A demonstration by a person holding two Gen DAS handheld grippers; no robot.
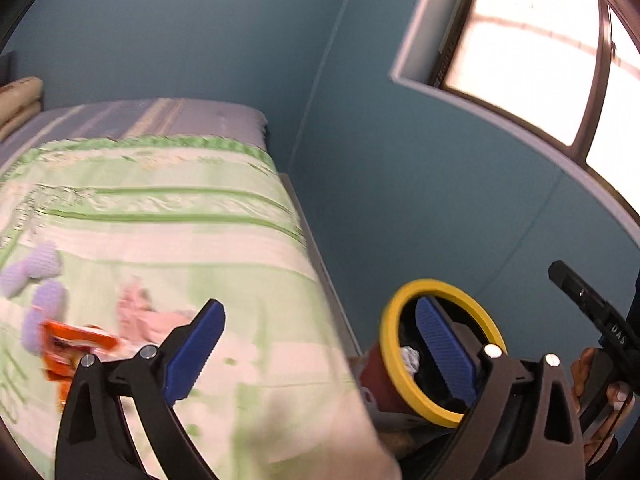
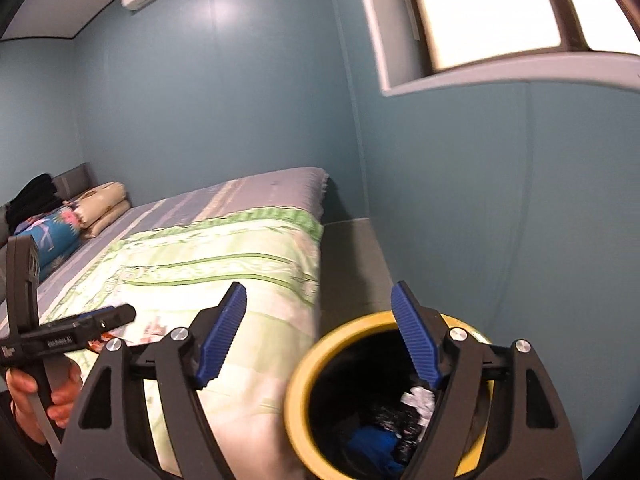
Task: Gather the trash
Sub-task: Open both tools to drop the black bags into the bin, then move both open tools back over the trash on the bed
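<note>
The orange wrapper [image 1: 76,346] lies blurred on the bed [image 1: 168,216], its lower end hidden behind the left gripper [image 1: 316,350], which gapes wide and empty. Only the right wrist view looks into the yellow-rimmed bin [image 2: 298,392] beside the bed, showing crumpled trash [image 2: 418,398]; the right gripper [image 2: 318,340] spreads wide, holding nothing.

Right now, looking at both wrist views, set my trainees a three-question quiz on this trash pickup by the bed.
1. True or false: both grippers are open and hold nothing.
2. Where does the orange wrapper lie? A) in the bin B) on the bedspread C) on the floor
3. Fill in: the bin has a ___ rim.

Key: 1 true: left gripper and right gripper gape empty. 2 B. 3 yellow.
</note>
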